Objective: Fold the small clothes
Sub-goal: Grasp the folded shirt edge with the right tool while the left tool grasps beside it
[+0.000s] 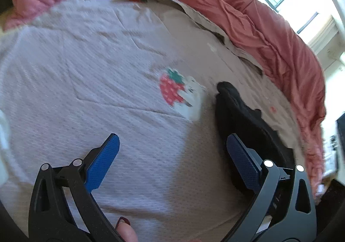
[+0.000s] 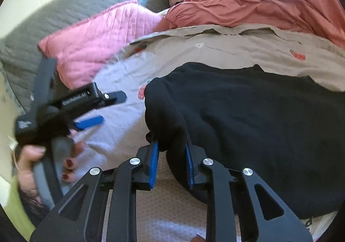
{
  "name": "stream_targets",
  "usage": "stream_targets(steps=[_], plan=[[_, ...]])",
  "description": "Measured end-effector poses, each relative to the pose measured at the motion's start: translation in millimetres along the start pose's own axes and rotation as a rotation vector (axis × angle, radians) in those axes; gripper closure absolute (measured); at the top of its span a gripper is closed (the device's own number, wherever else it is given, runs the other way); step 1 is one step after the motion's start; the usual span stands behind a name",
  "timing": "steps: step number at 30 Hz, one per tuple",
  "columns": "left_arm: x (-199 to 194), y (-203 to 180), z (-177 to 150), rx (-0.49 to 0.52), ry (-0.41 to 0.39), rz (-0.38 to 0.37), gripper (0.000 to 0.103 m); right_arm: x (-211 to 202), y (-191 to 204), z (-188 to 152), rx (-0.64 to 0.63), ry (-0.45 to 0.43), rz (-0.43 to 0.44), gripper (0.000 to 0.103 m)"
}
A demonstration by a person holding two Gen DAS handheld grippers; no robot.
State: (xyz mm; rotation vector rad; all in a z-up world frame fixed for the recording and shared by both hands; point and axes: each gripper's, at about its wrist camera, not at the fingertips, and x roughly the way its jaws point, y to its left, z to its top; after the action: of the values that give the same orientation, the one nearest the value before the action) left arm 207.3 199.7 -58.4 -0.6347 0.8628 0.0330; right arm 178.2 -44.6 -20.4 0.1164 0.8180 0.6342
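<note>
Folding barely begun: right gripper (image 2: 172,155) fingers pinching the unfolded black garment (image 2: 248,123) on the bed (image 1: 86,47); left gripper (image 1: 172,147) fingers spread, empty.

We see a bed (image 1: 151,177) covered with a pale textured sheet printed with a strawberry (image 1: 171,88). A black garment (image 2: 248,125) lies crumpled on the sheet. Along the far side a salmon-red duvet (image 2: 258,0) is bunched up, with a beige printed cover (image 2: 248,47) lying beneath its edge. A pink quilted pillow (image 2: 97,39) rests against a grey blanket (image 2: 64,4).
</note>
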Motion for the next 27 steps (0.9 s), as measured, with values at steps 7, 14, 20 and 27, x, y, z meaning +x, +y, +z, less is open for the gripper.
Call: stream_targets(steps=[7,14,20,27], plan=[[28.9,-22.9,8.3,-0.126,0.144,-0.322,0.01,-17.3,-7.3,-3.3,0.004,-0.044,0.021,0.083],[64.4,-61.1,11.7,-0.111,0.248,-0.288,0.01,-15.5,-5.1,-9.6,-0.016,-0.031,0.025,0.084],[72.0,-96.6,2.9,0.009,0.273,-0.201,0.06,-16.4,-10.7,-11.4,0.009,-0.03,0.05,0.084],[41.0,-145.0,4.8,0.135,0.212,-0.14,0.085,-47.9,-23.9,-10.1,0.055,-0.112,0.07,0.084]])
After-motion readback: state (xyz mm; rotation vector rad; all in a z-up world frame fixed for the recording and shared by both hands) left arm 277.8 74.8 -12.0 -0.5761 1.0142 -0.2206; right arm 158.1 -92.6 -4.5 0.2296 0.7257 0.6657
